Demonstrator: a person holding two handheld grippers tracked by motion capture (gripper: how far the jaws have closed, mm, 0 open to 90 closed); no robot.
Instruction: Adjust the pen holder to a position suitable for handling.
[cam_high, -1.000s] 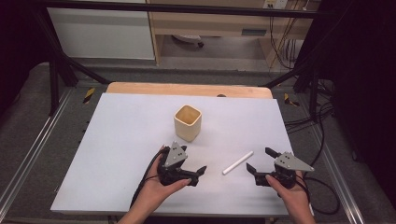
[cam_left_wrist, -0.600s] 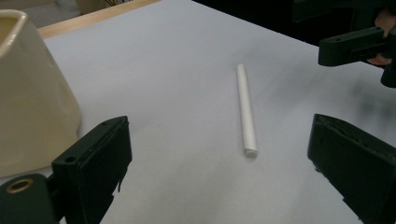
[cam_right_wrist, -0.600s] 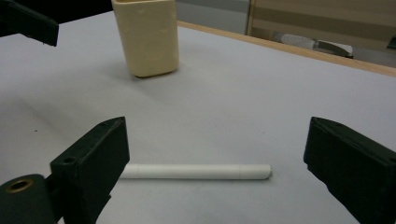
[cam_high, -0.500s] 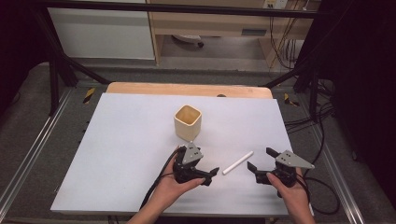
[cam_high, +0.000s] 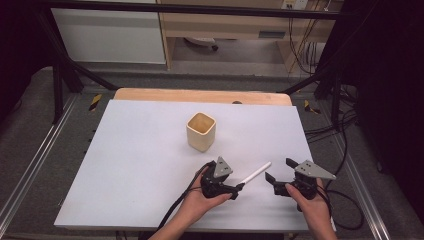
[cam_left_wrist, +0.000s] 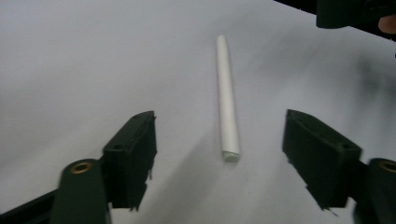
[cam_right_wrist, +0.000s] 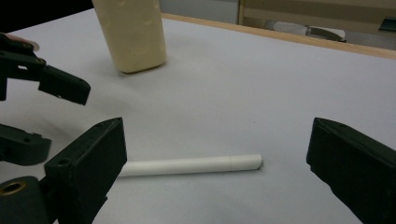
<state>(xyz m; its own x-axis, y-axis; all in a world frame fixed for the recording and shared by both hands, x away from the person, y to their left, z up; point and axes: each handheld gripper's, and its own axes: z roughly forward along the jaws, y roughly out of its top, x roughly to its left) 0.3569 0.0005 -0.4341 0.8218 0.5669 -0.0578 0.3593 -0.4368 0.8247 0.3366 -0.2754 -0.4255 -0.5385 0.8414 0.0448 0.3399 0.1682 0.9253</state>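
A white stick lies flat on the white table, slanted between my two grippers. My left gripper sits low at the stick's near end. In the left gripper view that stick ends between the jaws of the left gripper. The jaws have just been closing, but both pads stand clear of the stick. My right gripper rests open to the right of the stick, with nothing held. From the right gripper I see the stick lying crosswise ahead, and a finger of the left gripper beyond it.
A cream square cup stands upright behind the stick, seen from the right gripper as the cup at upper left. A wooden strip borders the table's far edge. Cables trail off the right side.
My left gripper has travelled right and down to the stick's near end, and its jaws have narrowed. The right gripper, the stick and the cup have stayed put.
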